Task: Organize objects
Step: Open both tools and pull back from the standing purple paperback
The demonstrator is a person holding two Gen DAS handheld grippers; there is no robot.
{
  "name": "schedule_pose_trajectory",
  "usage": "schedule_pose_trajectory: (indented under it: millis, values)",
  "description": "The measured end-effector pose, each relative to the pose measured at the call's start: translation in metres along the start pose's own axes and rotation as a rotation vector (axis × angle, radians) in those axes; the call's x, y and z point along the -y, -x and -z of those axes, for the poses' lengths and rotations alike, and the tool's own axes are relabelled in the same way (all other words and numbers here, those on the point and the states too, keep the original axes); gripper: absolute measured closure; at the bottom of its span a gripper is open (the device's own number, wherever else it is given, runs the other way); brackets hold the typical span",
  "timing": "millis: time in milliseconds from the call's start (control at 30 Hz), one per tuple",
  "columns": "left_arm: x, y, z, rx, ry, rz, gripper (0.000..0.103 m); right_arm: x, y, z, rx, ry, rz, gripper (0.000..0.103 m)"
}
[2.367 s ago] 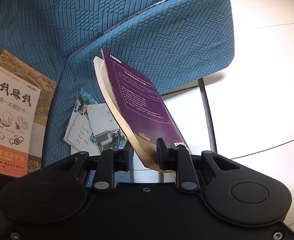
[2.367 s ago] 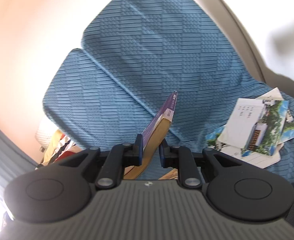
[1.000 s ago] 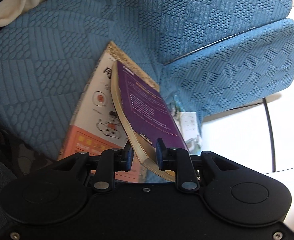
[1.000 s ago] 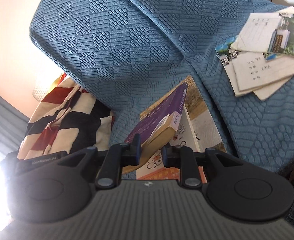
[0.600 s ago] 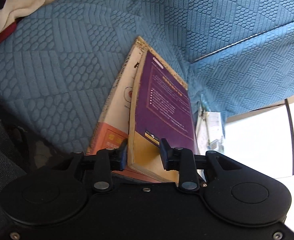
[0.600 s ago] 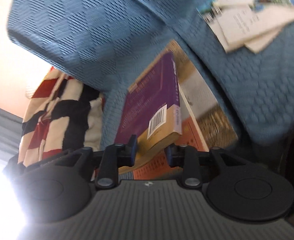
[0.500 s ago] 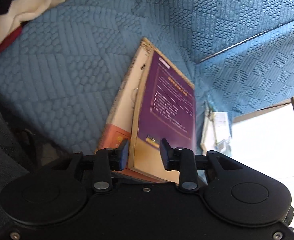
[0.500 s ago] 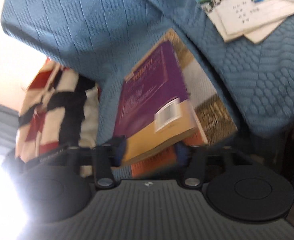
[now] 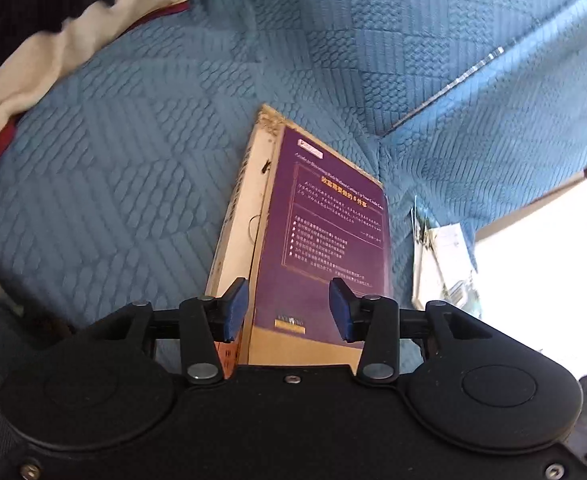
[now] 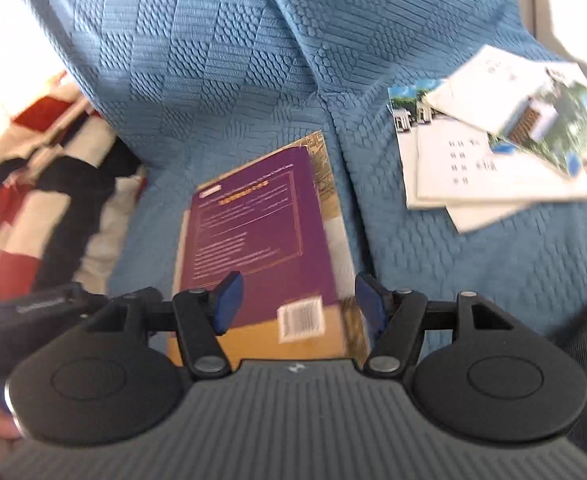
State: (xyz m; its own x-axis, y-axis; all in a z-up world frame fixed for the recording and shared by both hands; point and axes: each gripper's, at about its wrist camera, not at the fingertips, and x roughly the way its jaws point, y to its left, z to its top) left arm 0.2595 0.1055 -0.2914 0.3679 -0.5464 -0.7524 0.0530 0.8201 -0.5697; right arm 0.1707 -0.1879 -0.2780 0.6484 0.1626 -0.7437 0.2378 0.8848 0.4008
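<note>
The left gripper (image 9: 289,314) is seen with its jaws apart over the near end of the purple book (image 9: 325,248); they have just been opening, and the book's cover lies between the blue pads (image 9: 235,310) without being pressed. The right gripper (image 10: 297,306) is held likewise, its jaws spread wide to either side of the book's near corner with the barcode, having just opened; nothing is gripped. The purple book is laid flat on a larger orange and cream book (image 9: 239,216), which rests on the blue quilted sofa (image 9: 133,168). To the right of the purple book, a loose pile of leaflets (image 10: 489,152) is spread on the seat. To its left, a striped cloth (image 10: 33,192) is bunched. Behind the book, the sofa's back cushions are seen.
</note>
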Motion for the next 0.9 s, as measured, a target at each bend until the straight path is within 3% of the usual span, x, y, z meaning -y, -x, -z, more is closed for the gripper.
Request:
schedule_pose_trajectory:
  millis: [300,500,900]
  values:
    - [0.009,-0.013,0.011,0.008,-0.135,-0.107,0.065,-0.012,-0.044,0.000,-0.048,0.121,0.036,0.041]
    - [0.008,-0.013,0.015,-0.001,-0.138,-0.077,0.064,-0.017,-0.043,0.005,-0.033,0.136,0.044,0.047]
    - [-0.003,0.001,0.021,-0.001,-0.122,-0.082,0.064,-0.028,-0.038,0.017,-0.045,0.191,0.005,0.048]
